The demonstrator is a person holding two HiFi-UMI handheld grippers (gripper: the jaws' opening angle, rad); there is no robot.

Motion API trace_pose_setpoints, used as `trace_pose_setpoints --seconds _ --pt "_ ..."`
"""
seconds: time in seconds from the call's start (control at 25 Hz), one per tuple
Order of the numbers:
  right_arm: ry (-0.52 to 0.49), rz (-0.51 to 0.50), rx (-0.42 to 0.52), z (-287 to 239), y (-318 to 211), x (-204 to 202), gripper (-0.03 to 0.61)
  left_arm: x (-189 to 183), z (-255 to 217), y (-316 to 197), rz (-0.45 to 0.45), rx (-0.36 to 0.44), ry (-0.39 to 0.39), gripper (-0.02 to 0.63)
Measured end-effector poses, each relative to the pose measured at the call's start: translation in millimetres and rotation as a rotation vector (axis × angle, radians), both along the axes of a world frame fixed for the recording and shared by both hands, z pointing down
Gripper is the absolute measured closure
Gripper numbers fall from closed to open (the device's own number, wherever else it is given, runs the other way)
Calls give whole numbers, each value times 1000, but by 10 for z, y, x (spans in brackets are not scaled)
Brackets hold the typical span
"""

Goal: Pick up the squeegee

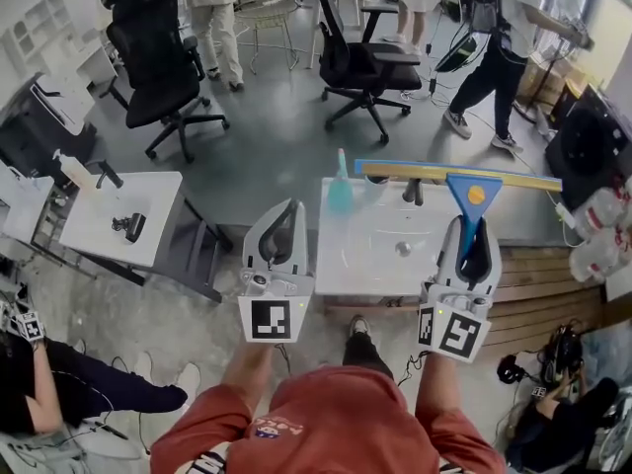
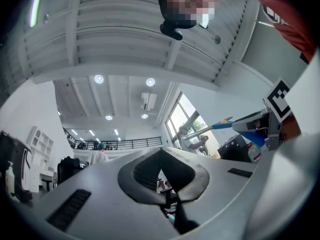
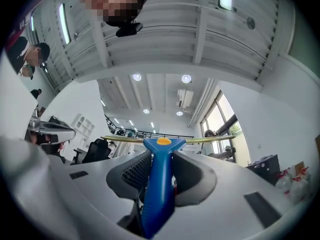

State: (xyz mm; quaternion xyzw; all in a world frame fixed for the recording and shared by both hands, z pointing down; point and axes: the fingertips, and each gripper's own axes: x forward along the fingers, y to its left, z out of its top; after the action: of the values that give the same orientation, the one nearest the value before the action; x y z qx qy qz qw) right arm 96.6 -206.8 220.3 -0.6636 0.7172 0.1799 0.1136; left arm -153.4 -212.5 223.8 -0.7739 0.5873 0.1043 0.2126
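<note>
Squeegee (image 1: 475,194) clamped in right gripper (image 1: 473,223), left gripper (image 1: 290,205) closed, 2 square markers (image 1: 271,319)

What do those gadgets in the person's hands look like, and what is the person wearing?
The left gripper and right gripper are pale grey curved shells with black ribbed pads, each carrying a black-and-white marker cube. The shirt is rust red.

It was a shared lab-cum-office, to judge by the black swivel chairs (image 1: 158,62) on a bare concrete floor (image 1: 276,141), the white work surfaces (image 1: 118,215), the people (image 1: 494,57) standing about, and the high ribbed ceiling (image 2: 125,44) with round lights (image 2: 98,78), a railed mezzanine (image 2: 125,144) and tall windows (image 2: 185,115).
</note>
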Motion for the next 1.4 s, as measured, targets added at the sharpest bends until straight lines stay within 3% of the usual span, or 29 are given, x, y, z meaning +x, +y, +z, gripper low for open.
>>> trace_pose_setpoints --seconds 1.4 --pt "-2 12 -83 228 -115 44 437 33 132 -101 1 -46 43 597"
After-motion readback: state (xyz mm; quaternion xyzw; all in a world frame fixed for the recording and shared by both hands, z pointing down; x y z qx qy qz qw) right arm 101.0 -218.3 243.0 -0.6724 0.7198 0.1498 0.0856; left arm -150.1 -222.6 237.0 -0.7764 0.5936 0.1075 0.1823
